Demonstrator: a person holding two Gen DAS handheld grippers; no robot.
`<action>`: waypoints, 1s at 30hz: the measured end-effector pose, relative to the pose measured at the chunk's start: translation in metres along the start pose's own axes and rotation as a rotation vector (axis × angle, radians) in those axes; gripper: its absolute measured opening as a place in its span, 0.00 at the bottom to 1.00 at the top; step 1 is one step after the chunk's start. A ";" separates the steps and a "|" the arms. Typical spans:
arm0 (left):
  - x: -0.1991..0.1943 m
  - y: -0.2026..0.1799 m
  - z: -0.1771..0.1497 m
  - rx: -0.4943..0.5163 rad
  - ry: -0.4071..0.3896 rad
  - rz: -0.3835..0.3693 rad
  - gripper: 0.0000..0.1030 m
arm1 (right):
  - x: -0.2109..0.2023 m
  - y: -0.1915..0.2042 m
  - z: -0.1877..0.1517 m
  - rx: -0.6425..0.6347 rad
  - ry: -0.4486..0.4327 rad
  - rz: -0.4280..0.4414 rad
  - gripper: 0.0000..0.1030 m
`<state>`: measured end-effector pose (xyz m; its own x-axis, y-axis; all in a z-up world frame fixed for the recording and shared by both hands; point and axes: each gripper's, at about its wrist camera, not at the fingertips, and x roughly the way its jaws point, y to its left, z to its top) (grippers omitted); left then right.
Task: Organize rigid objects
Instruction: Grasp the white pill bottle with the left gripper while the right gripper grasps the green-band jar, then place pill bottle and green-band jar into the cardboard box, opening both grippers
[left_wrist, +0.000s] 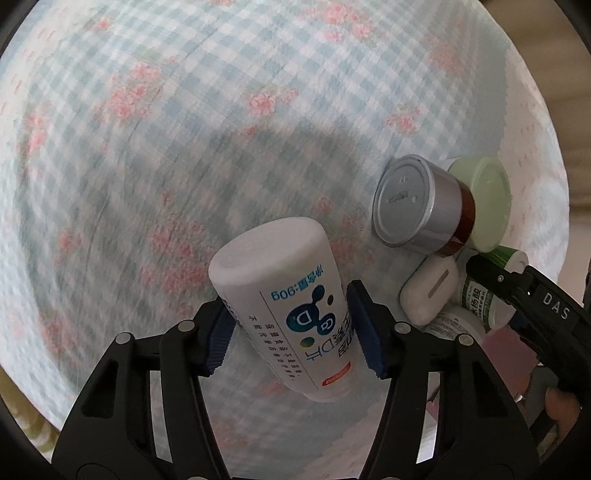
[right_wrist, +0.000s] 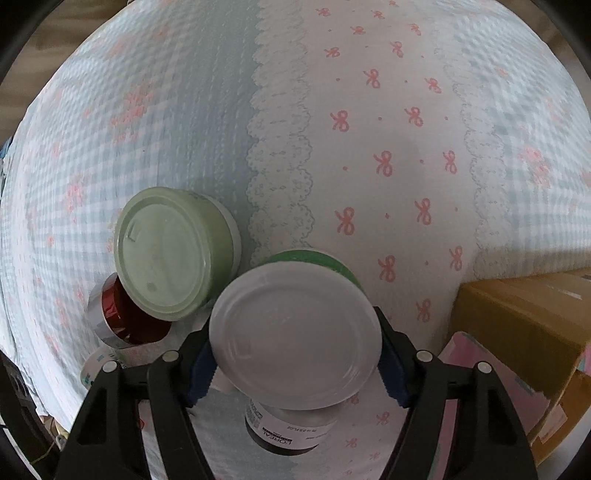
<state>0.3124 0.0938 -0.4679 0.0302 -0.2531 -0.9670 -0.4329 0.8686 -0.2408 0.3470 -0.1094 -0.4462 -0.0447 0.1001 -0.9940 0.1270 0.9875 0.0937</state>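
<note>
Two claws, both loaded. Wide bare quilted bedspread (left_wrist: 147, 166) lies left and far. Left claw (left_wrist: 291, 328) clenches a smooth white bottle (left_wrist: 280, 295) between ribbed blue pads. Right claw (right_wrist: 295, 365) grips a green jar (right_wrist: 295, 325) by its white lid, just right of a pale-green tub (right_wrist: 170, 254).

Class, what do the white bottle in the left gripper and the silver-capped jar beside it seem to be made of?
White bottle: probably matte plastic; opaque, dull, printed label. Silver-capped jar: brushed metal or metallised plastic cap with soft sheen; amber body looks like translucent glass or plastic.
</note>
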 end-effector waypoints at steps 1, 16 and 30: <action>-0.007 0.006 -0.003 0.002 -0.006 -0.007 0.53 | -0.003 -0.001 -0.002 0.003 -0.004 0.000 0.67; -0.093 0.043 -0.023 0.070 -0.122 -0.077 0.47 | -0.077 0.005 -0.045 0.006 -0.137 0.022 0.67; -0.196 0.017 -0.071 0.276 -0.227 -0.198 0.47 | -0.163 0.015 -0.107 0.034 -0.273 0.066 0.67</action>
<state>0.2356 0.1281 -0.2763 0.3002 -0.3532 -0.8861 -0.1416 0.9021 -0.4076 0.2504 -0.0981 -0.2768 0.2323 0.1228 -0.9649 0.1545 0.9747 0.1613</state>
